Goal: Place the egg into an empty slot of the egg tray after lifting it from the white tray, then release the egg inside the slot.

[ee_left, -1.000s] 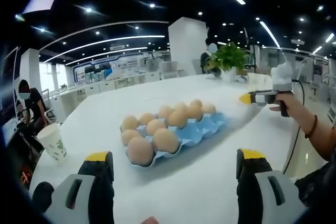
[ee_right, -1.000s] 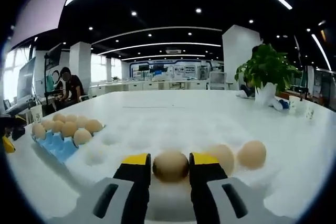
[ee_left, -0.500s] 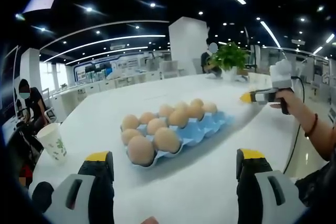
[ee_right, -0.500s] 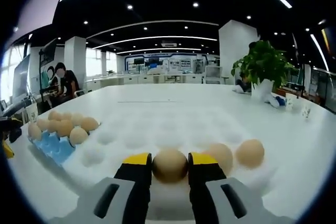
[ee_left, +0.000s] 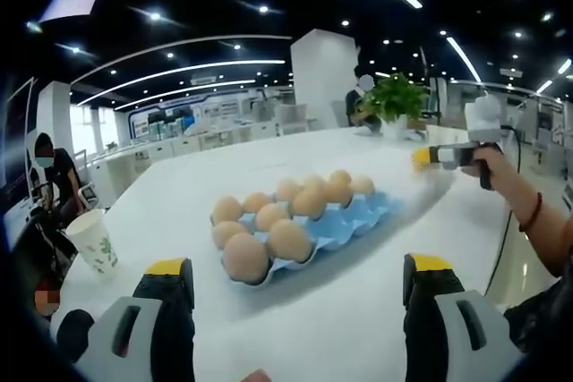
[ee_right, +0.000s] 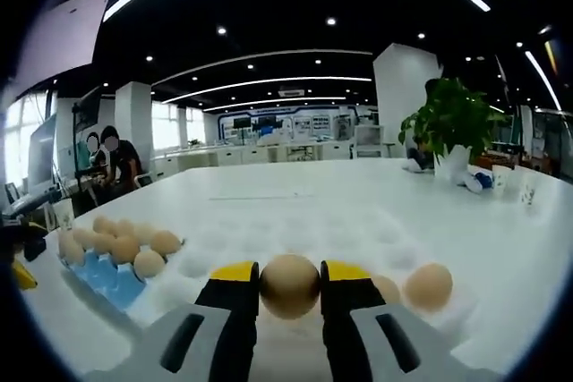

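Egg (ee_right: 289,285) now higher, between tongs (ee_right: 289,275)

the right gripper (ee_right: 290,285) rose, lifting the clamped egg (ee_right: 290,285) off the white tray (ee_right: 269,239), higher against it in frame.

Right gripper (ee_right: 290,285) jaws clamp the egg (ee_right: 290,285); left gripper (ee_left: 295,279) jaws spread wide.

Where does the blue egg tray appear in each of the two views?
Left gripper view: the blue egg tray lies at the centre, above the left gripper.
Right gripper view: it lies at the lower left, beside the white tray.
Shared landmark: the potted plant.
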`<state>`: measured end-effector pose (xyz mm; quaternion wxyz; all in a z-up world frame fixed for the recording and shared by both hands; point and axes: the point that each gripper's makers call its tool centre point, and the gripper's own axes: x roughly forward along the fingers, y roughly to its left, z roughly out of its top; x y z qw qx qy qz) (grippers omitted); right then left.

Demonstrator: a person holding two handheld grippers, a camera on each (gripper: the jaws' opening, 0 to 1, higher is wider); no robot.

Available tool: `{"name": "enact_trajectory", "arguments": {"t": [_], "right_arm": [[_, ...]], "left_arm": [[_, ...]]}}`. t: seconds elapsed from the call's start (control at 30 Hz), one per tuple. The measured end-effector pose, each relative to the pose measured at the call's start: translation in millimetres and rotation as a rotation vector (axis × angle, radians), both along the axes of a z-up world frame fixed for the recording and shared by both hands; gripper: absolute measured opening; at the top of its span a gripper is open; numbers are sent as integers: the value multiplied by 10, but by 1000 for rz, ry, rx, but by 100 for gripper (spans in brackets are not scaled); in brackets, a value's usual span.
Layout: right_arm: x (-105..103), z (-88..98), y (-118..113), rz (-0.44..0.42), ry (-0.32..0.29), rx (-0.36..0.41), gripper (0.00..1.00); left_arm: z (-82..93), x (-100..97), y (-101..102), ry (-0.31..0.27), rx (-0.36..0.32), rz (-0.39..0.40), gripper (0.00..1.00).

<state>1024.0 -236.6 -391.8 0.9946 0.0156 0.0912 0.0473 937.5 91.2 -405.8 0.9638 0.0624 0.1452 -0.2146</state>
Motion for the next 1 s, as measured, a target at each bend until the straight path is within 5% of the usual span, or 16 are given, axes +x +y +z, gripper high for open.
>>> {"name": "enact_trajectory", "arguments": {"t": [0.43,0.63,0.7,1.0], "right_arm": [[28,-35,76,28,17,14,28],[46,-158,36,9,77,-114,31],[37,-130,44,11,56,-26,30],[22,-112,26,16,38,4,30]], "left_arm": [[4,-19,21,-1,-1,3,99],[13,-16,18,-3,-1,0,99],[15,-17,26,-3,-1,1,99],[12,2,34,-1,6,4,99]]}}
